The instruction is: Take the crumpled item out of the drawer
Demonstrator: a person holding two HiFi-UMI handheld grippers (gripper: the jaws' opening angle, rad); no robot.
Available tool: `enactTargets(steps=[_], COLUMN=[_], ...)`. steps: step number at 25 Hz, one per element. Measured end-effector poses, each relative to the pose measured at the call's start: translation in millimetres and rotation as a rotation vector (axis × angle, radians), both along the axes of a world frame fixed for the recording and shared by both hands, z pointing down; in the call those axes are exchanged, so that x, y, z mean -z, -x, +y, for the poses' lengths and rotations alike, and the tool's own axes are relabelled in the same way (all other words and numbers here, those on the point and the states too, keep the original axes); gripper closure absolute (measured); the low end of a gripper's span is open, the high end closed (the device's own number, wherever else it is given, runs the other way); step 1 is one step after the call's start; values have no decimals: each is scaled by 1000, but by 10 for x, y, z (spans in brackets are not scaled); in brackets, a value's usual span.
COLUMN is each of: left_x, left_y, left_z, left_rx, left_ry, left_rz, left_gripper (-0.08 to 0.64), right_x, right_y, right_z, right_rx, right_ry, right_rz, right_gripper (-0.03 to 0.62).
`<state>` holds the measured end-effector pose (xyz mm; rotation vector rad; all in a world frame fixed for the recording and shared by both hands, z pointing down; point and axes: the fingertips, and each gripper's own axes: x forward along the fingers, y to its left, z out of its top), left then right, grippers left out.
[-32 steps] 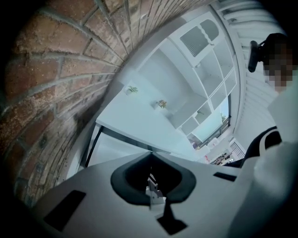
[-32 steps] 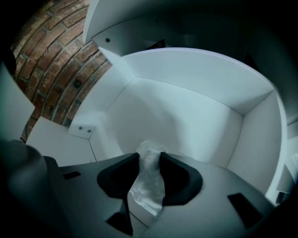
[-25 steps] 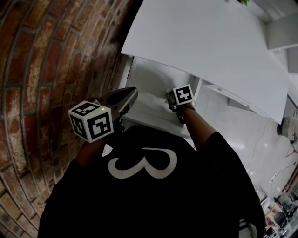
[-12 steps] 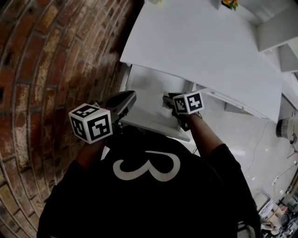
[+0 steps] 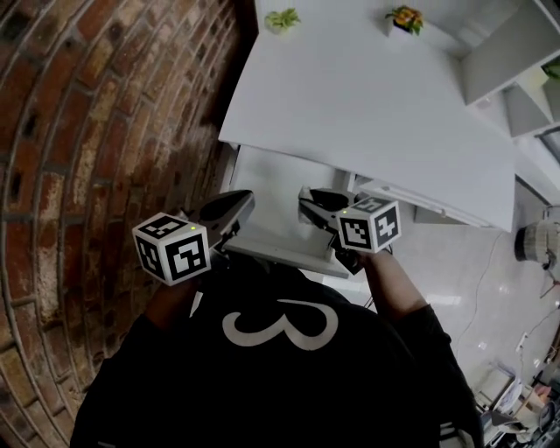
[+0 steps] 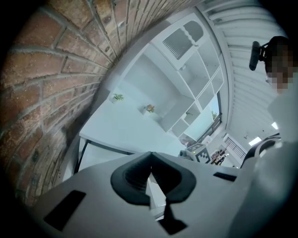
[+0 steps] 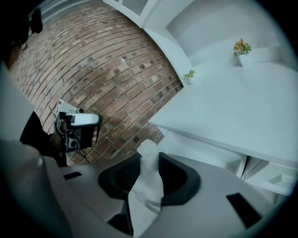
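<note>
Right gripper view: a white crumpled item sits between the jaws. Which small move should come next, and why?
Probably raise the right gripper toward the tabletop: its jaws clamp the crumpled item, and the head view shows it over the open drawer.

The crumpled item (image 7: pixel 148 181), white and wrinkled, is sticking upright, pinched between the right gripper's (image 5: pixel 308 199) 2 jaws before the desk (image 5: pixel 376 105); the white drawer (image 5: pixel 276 171) is standing open under that desk.

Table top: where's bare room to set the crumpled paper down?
The table top is nearly all bare, from the edge above the drawer to the green plant and flower pot at the back. Crowded only at the drawer front: left gripper, right gripper.
</note>
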<state>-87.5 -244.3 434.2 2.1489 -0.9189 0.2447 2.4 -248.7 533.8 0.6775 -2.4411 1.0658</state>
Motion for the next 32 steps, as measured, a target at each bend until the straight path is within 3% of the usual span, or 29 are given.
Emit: enactTargets(steps=[8, 19, 24, 32], left_x=[226, 634, 853, 1061], left_y=[-162, -361, -439, -472], left_z=[20, 43, 66, 89], left_rx=[-50, -128, -157, -169], left_ry=[-38, -121, -170, -215], left_rz=[26, 57, 76, 105], left_gripper=[557, 557, 557, 557], right_x=[878, 1735, 1984, 2177], right_y=[-62, -209, -228, -289], right_z=[54, 227, 326, 398], right_rx=[-2, -3, 6, -1], right_ry=[-166, -347, -427, -473], right_rz=[-194, -332, -355, -359], right_gripper=[462, 462, 465, 466])
